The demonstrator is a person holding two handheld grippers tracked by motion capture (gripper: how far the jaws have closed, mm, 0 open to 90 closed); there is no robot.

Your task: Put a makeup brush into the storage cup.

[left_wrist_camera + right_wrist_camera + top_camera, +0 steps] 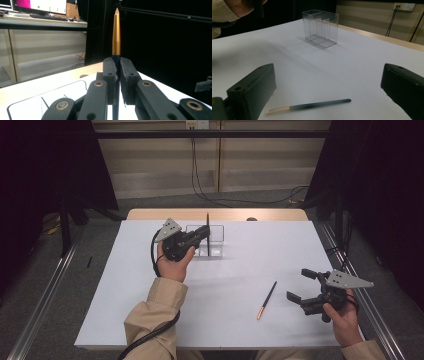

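Left hand-held gripper (204, 233) clamped on upright pen (116, 32), held over clear organizer (216, 241) at desk (240, 265) centre-back. Second pen (267, 300) lies flat on desk, at 9 o'clock of right hand-held gripper (300, 285), whose jaws stand wide apart, holding nothing.

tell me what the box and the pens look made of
Box: clear, glossy plastic, likely acrylic; the table shows through its walls. Held pen: gold cap with a satin metallic sheen, maybe metal or coated plastic. Lying pen: dark matte barrel, coppery end.
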